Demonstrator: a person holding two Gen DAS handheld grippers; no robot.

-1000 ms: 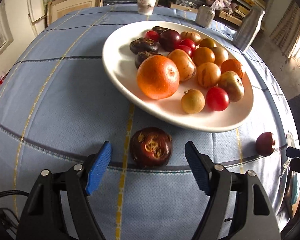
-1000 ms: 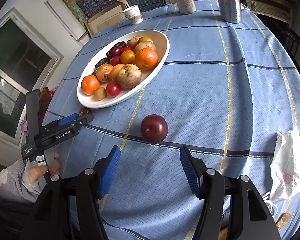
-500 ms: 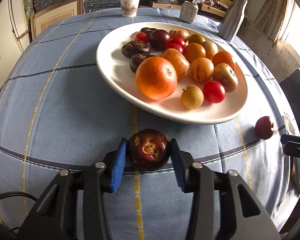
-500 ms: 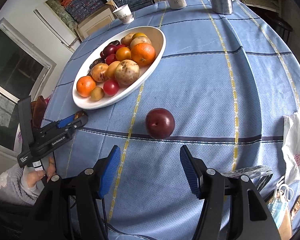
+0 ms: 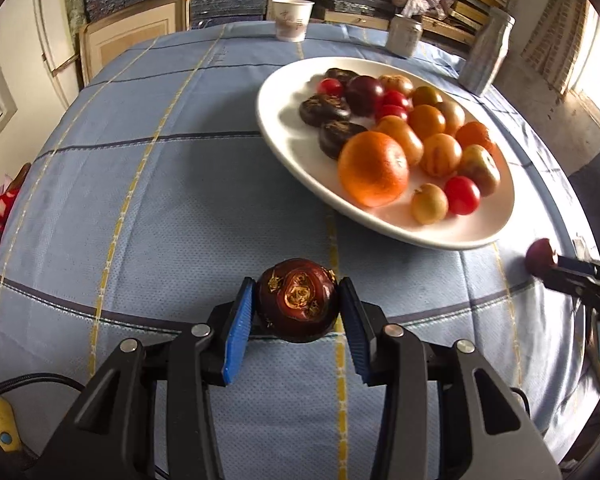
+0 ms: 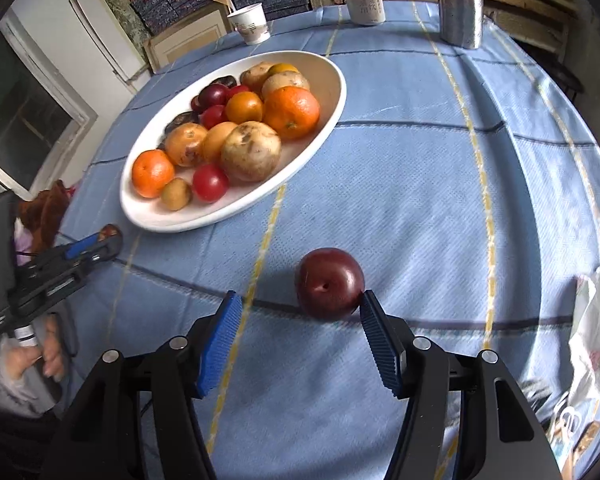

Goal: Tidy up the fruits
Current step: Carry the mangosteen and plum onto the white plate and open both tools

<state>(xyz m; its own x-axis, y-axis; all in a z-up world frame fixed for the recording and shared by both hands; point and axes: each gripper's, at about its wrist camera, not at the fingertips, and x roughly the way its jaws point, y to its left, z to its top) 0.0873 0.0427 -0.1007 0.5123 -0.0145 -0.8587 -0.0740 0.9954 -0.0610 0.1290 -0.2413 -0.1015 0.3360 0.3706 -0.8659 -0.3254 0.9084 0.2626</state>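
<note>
My left gripper (image 5: 298,308) is shut on a dark purple mangosteen (image 5: 298,300), both blue pads pressed against its sides just above the blue tablecloth. A white oval plate (image 5: 292,148) with several oranges, tomatoes, plums and dark fruits lies beyond it to the right. In the right wrist view my right gripper (image 6: 300,318) stands open, and a dark red plum (image 6: 329,288) rests on the cloth at the tip of its right finger (image 6: 374,330), partly between the pads. The plum (image 5: 539,256) and right gripper tip show at the left wrist view's right edge.
A paper cup (image 6: 250,24), a can (image 6: 365,2) and a metal bottle (image 6: 460,4) stand at the table's far edge. A white plastic bag (image 6: 592,340) lies at the right edge. A person's hand (image 6: 36,356) holds the left gripper at the left.
The left gripper closed on the mangosteen and moved left with it, so the plate now sits further right. The right gripper moved forward and down until the plum reached its fingertips.
</note>
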